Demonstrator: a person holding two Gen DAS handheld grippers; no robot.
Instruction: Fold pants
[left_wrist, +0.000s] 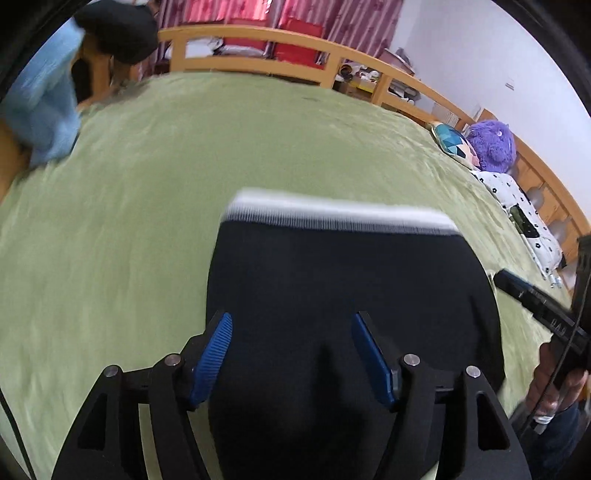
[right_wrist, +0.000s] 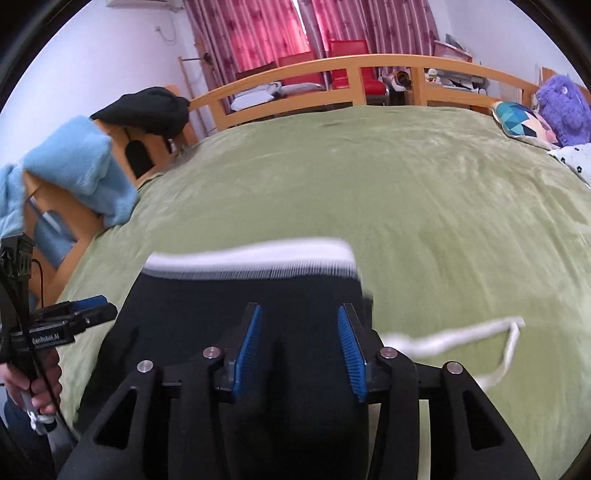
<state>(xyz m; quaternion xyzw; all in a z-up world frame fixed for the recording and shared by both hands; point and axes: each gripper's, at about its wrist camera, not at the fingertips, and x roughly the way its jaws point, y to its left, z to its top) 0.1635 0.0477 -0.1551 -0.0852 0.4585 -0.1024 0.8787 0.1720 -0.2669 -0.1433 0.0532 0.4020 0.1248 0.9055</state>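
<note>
Black pants (left_wrist: 332, 266) with a white waistband (left_wrist: 332, 210) lie folded on the green bedspread (left_wrist: 147, 221). My left gripper (left_wrist: 293, 354) hovers over their near left part. Its blue pads (left_wrist: 216, 354) stand wide apart with the dark cloth between them, and I see no pinch. In the right wrist view the pants (right_wrist: 229, 291) fill the lower middle, and a white drawstring (right_wrist: 461, 339) trails off to the right. My right gripper (right_wrist: 299, 350) is over their near right edge, pads apart, with fabric between them but not pressed. Each gripper shows at the side of the other's view.
A wooden bed rail (right_wrist: 332, 66) runs along the far side, with red chairs (right_wrist: 347, 59) and curtains behind. A light blue blanket (right_wrist: 77, 166) and a black garment (right_wrist: 147, 107) hang at the left. A purple plush (left_wrist: 491, 144) and pillows (left_wrist: 452, 142) sit at the right.
</note>
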